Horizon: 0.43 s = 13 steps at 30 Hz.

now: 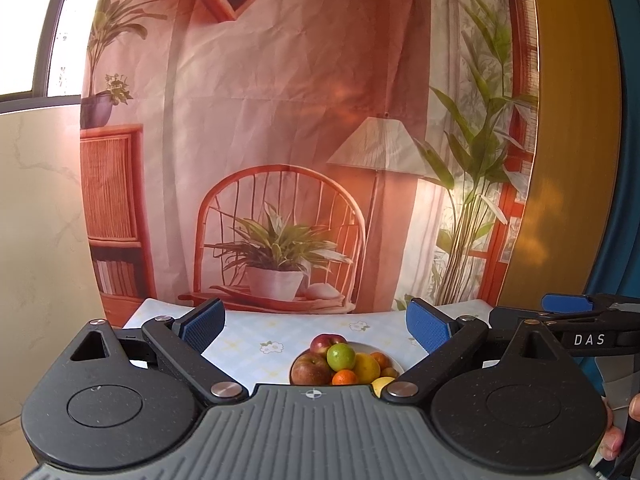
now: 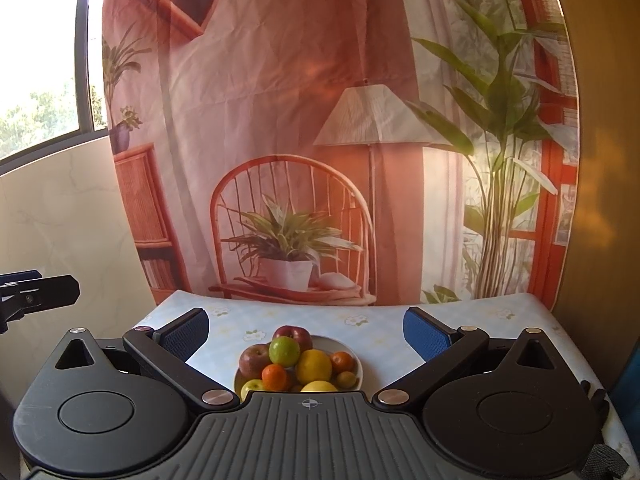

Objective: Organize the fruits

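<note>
A white plate (image 2: pixel 352 354) piled with fruit sits on the table, also in the left wrist view (image 1: pixel 384 350). On it are red apples (image 2: pixel 254 358), a green apple (image 2: pixel 284 351), a yellow lemon (image 2: pixel 314 366), small oranges (image 2: pixel 274 376) and a yellow-green fruit (image 2: pixel 251 387). In the left view the green apple (image 1: pixel 341 356) tops the pile beside a red apple (image 1: pixel 310 370). My left gripper (image 1: pixel 315 326) is open and empty, above and short of the plate. My right gripper (image 2: pixel 306 330) is open and empty, likewise held back from the plate.
The table has a pale blue checked cloth with flowers (image 2: pixel 372 334). A printed backdrop of a chair, lamp and plants (image 2: pixel 292 216) hangs behind it. A window (image 2: pixel 40 60) is at left. The right gripper shows at the left view's right edge (image 1: pixel 580 328).
</note>
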{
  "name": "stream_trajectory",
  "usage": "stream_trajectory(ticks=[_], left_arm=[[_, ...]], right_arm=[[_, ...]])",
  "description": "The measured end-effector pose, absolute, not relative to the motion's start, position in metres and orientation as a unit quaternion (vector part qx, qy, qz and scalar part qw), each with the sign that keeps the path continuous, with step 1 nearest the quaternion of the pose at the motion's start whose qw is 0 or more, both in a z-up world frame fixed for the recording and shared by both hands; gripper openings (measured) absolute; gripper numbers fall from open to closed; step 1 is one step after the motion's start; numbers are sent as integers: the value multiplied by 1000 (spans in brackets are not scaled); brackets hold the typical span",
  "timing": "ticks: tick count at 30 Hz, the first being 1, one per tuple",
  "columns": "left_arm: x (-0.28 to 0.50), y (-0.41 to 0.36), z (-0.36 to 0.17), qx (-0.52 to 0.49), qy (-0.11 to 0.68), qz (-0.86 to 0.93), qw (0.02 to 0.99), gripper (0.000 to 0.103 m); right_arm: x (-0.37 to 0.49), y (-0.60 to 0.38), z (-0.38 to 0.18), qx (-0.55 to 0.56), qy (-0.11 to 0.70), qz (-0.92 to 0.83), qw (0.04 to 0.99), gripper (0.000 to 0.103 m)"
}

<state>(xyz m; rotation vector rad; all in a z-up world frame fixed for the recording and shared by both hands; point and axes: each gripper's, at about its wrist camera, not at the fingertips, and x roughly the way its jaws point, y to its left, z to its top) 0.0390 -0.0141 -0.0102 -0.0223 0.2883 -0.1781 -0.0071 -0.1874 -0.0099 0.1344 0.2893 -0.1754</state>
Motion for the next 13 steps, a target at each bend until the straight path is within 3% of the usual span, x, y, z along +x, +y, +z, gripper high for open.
stream_trajectory(ticks=[13], left_arm=[[44,-15,-16,-11,151,-85,985,99]], right_arm=[[0,-194,-19,74,152,-90,982,103]])
